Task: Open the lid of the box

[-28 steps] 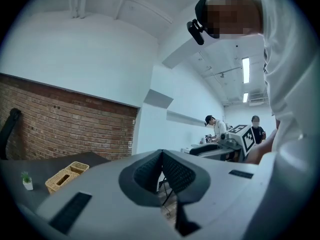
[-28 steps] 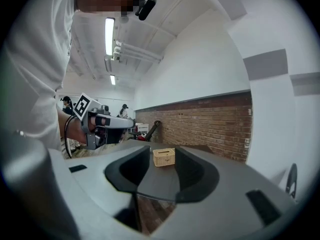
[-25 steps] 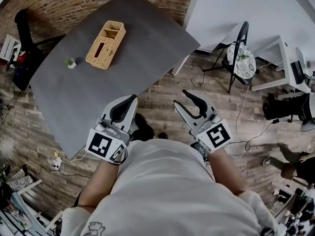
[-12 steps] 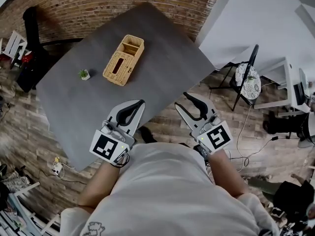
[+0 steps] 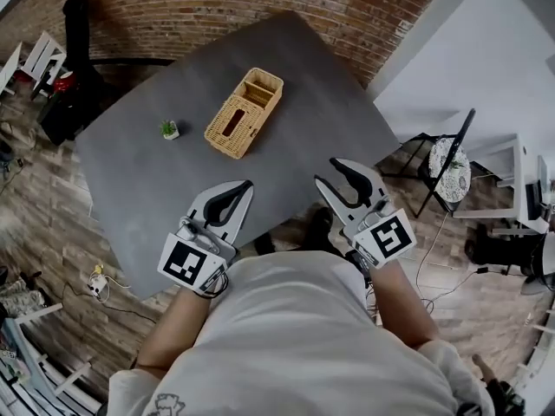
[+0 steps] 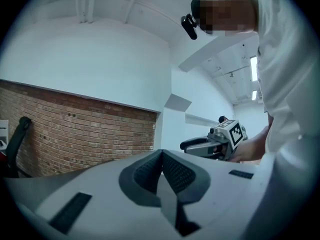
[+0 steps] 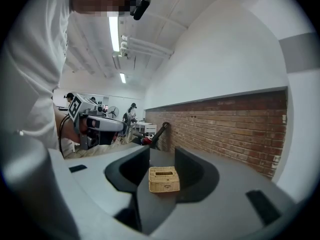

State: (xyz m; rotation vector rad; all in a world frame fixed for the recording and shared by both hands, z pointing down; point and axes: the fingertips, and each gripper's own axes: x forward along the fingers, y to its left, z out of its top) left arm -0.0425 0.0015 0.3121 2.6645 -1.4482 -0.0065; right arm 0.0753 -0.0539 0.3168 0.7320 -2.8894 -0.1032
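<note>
one wicker box (image 5: 244, 101), two tools (image 5: 244, 185) (image 5: 328, 172)

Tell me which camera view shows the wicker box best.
The head view: the wicker box shows whole from above on the grey table, lid slot and end compartment visible. The right gripper view shows it small, end-on, far off. The left gripper view misses it.

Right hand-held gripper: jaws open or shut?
Open. The right hand-held gripper shows jaws apart, empty; the wicker box sits far off between them.
</note>
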